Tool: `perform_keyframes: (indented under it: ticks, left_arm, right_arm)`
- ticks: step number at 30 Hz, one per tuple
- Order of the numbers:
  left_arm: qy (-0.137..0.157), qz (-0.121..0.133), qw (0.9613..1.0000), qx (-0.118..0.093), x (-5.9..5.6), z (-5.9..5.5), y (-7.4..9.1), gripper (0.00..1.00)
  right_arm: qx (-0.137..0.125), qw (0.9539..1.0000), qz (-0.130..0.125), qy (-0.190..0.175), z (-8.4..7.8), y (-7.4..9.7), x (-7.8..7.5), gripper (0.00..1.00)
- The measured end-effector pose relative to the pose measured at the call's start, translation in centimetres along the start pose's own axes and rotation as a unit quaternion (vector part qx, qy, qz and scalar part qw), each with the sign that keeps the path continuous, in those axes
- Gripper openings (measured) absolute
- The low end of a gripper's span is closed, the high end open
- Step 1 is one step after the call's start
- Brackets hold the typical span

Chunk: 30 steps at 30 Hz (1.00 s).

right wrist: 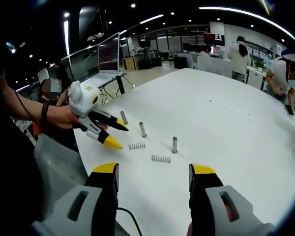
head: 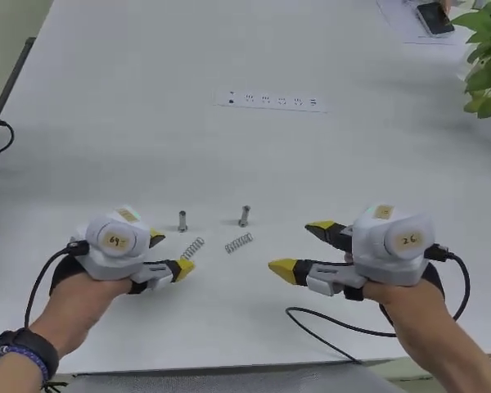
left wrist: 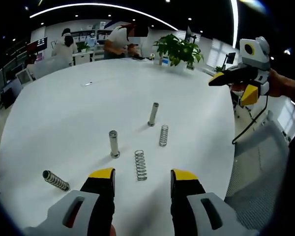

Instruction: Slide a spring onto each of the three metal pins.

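Near the front edge of the white counter [head: 82,106], the left hand-held gripper [head: 170,252] sits low over the surface. A hand grips it from behind, and its jaws point right and slightly away from the person. They are spread wide with nothing between them. The right hand-held gripper [head: 301,247] mirrors it from the other side. Its jaws aim left toward the parts, one set farther from the person than the other, and they are also wide apart and empty. A cable [head: 327,323] loops across the counter below the right one.

Between the two, the left pin [head: 182,221] and the right pin [head: 245,216] stand upright and well apart, both bare. The left spring [head: 193,247] lies flat just nearer the person than the left pin, close to the left gripper's near tip. In the head view its long axis runs diagonally from near-left to far-right. The right spring [head: 239,243] lies flat just in front of the right pin, on much the same diagonal. In the left gripper view, a coiled piece [left wrist: 55,180] lies on its side to the left of the jaws. I cannot tell whether a pin sits inside it.

A power strip [head: 270,101] lies flat farther back, and a plant [head: 484,61] shows at the far right.
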<state>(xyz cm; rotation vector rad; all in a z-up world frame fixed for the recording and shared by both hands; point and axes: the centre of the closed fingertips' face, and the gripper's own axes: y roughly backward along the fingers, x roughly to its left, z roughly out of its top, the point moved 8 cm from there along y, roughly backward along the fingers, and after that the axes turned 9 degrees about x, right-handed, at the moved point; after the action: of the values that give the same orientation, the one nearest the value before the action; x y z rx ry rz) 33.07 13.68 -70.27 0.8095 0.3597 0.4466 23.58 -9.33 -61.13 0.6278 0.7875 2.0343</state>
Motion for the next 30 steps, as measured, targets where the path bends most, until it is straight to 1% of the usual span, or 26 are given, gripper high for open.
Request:
perform_keyframes:
  ticks: [4, 7, 9, 11, 14, 18, 19, 20, 22, 23, 24, 25, 28, 30]
  left_arm:
    - [0.001, 0.001, 0.9999, 0.012, -0.1, -0.2, -1.4, 0.37]
    - [0.001, 0.003, 0.9999, 0.014, -0.2, -0.2, -1.8, 0.32]
    - [0.002, 0.01, 0.9998, 0.017, -0.1, -0.3, -2.1, 0.28]
    - [0.005, 0.009, 0.9998, 0.019, -0.1, -0.4, -2.3, 0.28]
    - [0.002, 0.013, 0.9996, 0.024, -0.1, -0.7, -2.7, 0.23]
    - [-0.003, 0.019, 0.9993, 0.033, -0.2, -1.1, -3.0, 0.18]
    - [-0.003, 0.016, 0.9993, 0.033, -0.3, -1.3, -3.1, 0.17]
    - [0.003, 0.019, 0.9993, 0.031, -0.3, -1.2, -3.0, 0.16]
    - [-0.011, 0.027, 0.9991, 0.031, -0.3, -1.0, -3.1, 0.13]
    - [-0.019, 0.033, 0.9987, 0.032, -0.2, -1.0, -3.1, 0.1]
    - [-0.02, 0.034, 0.9987, 0.032, -0.1, -1.1, -3.1, 0.03]
    - [-0.02, 0.034, 0.9989, 0.027, 0.0, -0.9, -3.0, 0.03]
    - [-0.003, 0.03, 0.999, 0.032, -0.2, -1.2, -2.8, 0.03]
    - [-0.006, 0.031, 0.9989, 0.035, -0.2, -1.5, -2.6, 0.03]
  right_arm:
    - [0.0, 1.0, 0.0, -0.006, -0.3, 0.1, 0.0, 0.55]
    - [0.003, 1.0, 0.001, -0.006, -0.5, 0.1, -0.1, 0.55]
    - [0.003, 1.0, 0.001, -0.008, -0.6, 0.2, -0.1, 0.55]
    - [0.005, 0.9999, 0.0, -0.009, -0.7, 0.2, -0.2, 0.55]
    - [0.005, 0.9999, 0.0, -0.01, -0.8, 0.2, -0.3, 0.55]
    - [0.007, 0.9999, 0.001, -0.01, -0.9, 0.2, -0.3, 0.54]
    - [0.008, 0.9999, 0.002, -0.009, -0.9, 0.2, -0.3, 0.54]
    - [0.008, 0.9999, 0.002, -0.009, -0.9, 0.1, -0.3, 0.54]
    - [0.008, 0.9999, 0.002, -0.008, -0.9, 0.1, -0.3, 0.54]
    - [0.007, 0.9999, 0.002, -0.009, -0.9, 0.1, -0.3, 0.54]
    - [0.008, 0.9999, 0.003, -0.01, -1.0, 0.0, -0.3, 0.54]
    - [0.008, 0.9999, 0.003, -0.009, -1.0, 0.0, -0.3, 0.54]
    - [0.01, 0.9999, 0.005, -0.005, -1.0, -0.1, -0.1, 0.54]
    - [0.008, 0.9999, 0.005, -0.007, -1.1, -0.1, -0.1, 0.54]
